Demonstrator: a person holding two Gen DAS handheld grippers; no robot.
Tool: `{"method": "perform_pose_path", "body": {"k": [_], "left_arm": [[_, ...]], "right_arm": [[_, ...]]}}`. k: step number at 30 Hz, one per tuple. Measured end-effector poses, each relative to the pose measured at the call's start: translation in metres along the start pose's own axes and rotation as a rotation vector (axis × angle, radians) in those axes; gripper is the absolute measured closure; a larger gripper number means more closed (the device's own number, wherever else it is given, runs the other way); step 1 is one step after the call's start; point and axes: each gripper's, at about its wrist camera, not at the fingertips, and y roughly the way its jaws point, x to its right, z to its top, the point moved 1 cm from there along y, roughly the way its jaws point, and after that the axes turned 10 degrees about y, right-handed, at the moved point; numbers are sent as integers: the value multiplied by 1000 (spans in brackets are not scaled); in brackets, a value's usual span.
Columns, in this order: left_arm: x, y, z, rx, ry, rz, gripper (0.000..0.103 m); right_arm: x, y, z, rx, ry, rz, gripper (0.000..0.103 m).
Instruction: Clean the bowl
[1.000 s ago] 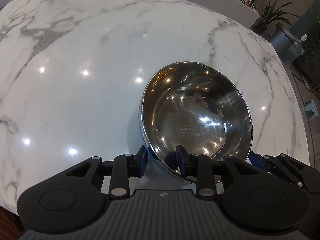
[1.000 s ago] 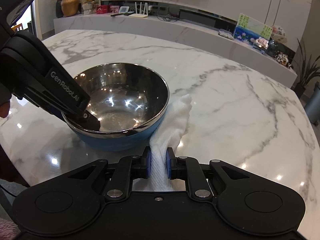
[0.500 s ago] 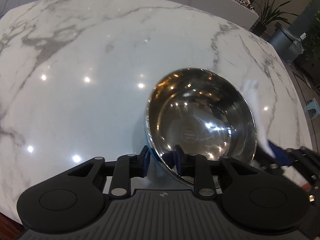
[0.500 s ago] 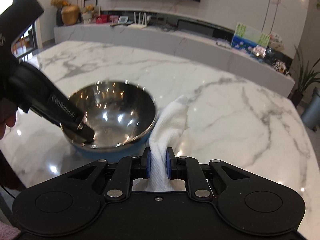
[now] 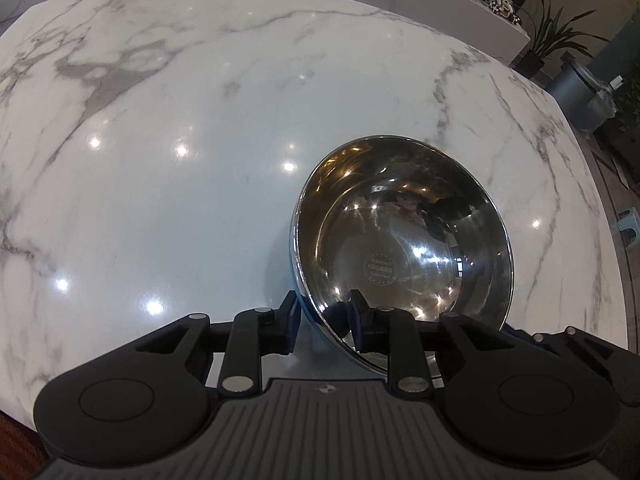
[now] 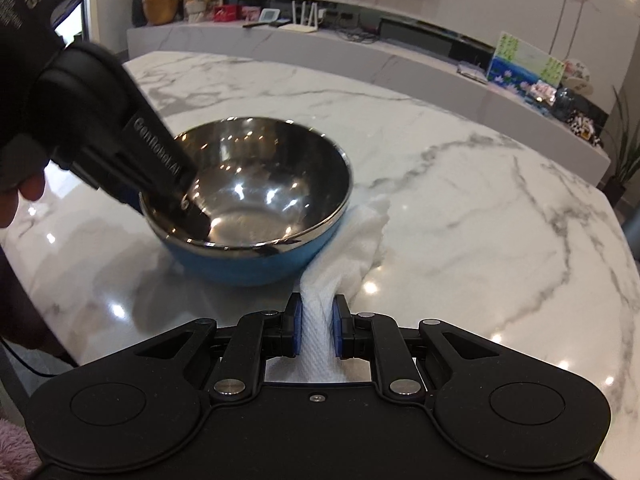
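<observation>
Left wrist view: the left gripper [image 5: 323, 322] grasps the near rim of the one bowl [image 5: 404, 244], one finger inside, one outside. Bare marble table [image 5: 180, 128] spreads from nine to twelve o'clock.

Right wrist view: the right gripper [image 6: 316, 330] is clenched on one white cloth [image 6: 352, 240], which touches the bowl [image 6: 256, 216] at its three o'clock side; open tabletop lies toward two o'clock.

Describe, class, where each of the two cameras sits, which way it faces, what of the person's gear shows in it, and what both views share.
Left wrist: on the left gripper, looking down into the bowl whose rim its fingers straddle.
Right wrist: on the right gripper, looking low across the marble table; it pinches a white cloth; the left gripper and a fingertip show.
Shared: bowl, table.
</observation>
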Motion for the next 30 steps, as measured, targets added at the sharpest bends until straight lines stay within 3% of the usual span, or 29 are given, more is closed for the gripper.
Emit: {"method": "perform_pose_path", "body": {"k": [13, 28, 30], "left_arm": [[7, 1, 10, 45, 76, 3, 86], [6, 9, 12, 58, 61, -17, 83], [4, 7, 10, 52, 37, -18, 71]], "right_arm": [[21, -14, 13, 76, 41, -53, 90], [1, 0, -6, -25, -1, -11, 90], [3, 0, -6, -26, 3, -14, 90]]}}
